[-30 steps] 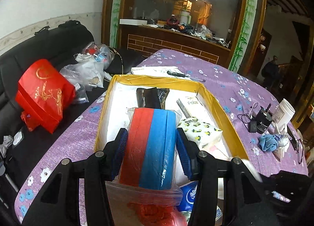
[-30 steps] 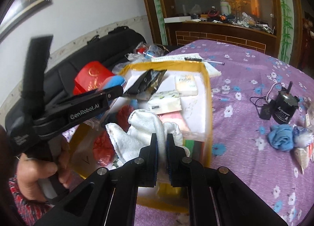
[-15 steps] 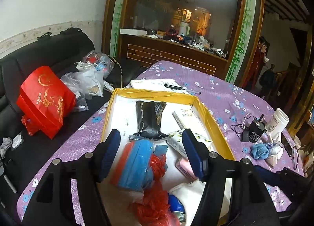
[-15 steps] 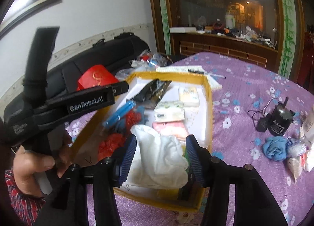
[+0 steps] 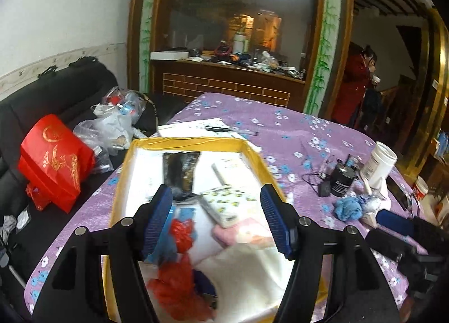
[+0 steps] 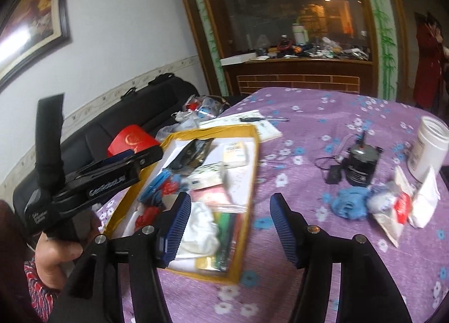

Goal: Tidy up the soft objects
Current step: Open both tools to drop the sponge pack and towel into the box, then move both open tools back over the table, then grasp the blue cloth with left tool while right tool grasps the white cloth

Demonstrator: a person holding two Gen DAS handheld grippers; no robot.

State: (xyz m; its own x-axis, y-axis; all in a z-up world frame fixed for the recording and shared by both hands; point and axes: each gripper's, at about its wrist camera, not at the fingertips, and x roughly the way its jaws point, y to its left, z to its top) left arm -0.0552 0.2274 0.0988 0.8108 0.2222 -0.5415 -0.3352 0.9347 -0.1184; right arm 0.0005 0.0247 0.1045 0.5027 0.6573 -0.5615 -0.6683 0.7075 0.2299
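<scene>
A yellow-rimmed box point(image 5: 190, 142) on the purple flowered tablecloth holds soft items. These include a red and blue bagged bundle point(image 5: 179, 233), a white cloth point(image 5: 252, 272), a patterned tissue pack point(image 5: 230, 202), a pink pack point(image 5: 244, 233) and a black packet point(image 5: 181, 171). My left gripper point(image 5: 216, 210) hovers open above the box's near end with nothing between its pads. My right gripper point(image 6: 231, 219) hangs over the box's point(image 6: 252, 154) near right corner; its jaws are opening and hold nothing. The white cloth point(image 6: 202, 224) lies just below its left finger. A blue cloth point(image 6: 349, 202) lies on the table to the right.
A hand point(image 6: 56, 255) holds the left gripper's handle at the left. Right of the box stand a black device with a cable point(image 5: 341, 180) and a white jar point(image 5: 378, 165). Papers with a pen point(image 5: 219, 128) lie behind. A red bag point(image 5: 56, 160) sits on the black sofa.
The left gripper opened and let the red and blue bundle drop into the box. The right gripper opened and released the white cloth. Both grippers rose and drew back.
</scene>
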